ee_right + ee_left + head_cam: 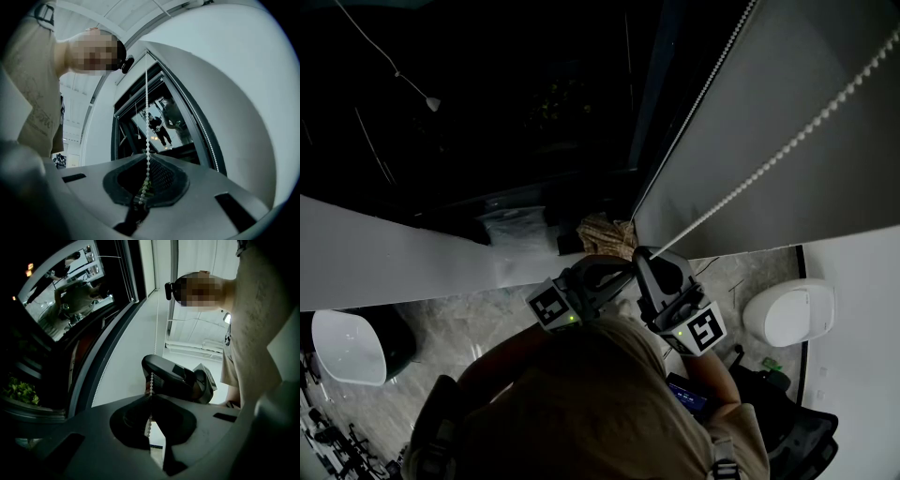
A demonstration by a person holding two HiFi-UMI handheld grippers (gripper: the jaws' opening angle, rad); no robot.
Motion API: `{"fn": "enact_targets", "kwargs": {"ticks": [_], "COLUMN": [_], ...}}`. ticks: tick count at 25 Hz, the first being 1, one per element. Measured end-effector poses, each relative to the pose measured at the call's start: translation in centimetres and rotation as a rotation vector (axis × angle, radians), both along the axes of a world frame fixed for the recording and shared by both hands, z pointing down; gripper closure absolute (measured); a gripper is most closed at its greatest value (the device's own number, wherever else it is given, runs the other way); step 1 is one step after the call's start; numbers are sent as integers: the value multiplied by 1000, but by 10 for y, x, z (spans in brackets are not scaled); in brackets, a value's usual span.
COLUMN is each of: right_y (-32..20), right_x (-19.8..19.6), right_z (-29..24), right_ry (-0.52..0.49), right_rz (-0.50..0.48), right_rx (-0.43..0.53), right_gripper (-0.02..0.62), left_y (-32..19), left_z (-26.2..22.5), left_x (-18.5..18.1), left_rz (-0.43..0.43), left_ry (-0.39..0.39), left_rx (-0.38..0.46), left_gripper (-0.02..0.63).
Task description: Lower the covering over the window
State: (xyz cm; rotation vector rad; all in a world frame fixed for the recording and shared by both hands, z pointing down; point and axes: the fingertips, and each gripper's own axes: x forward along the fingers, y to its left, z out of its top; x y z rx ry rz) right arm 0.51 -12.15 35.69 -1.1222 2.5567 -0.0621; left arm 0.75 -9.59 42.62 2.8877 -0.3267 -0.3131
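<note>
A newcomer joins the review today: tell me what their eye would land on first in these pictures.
The white bead chain slants across the head view from upper right down to centre. There the left gripper and right gripper are both shut on it, close together. The dark window fills the upper left.

Matt grey cloth blind (825,187); smooth white plastic bead cord (769,155); matt dark plastic fingers (164,180)
</note>
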Motion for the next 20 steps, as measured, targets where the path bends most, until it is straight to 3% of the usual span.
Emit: {"fn": "enact_targets", "kwargs": {"ticks": [20], "right_y": [5], "right_x": [-2], "right_z": [1], "right_ry": [-2], "right_rz": [-4], "right_rx": [-3], "right_gripper": [584], "left_y": [6], "left_z": [1], "left_x": [-2], "left_rz": [-5], "left_ry": [-1], "left_rx": [0], "left_gripper": [588]}}
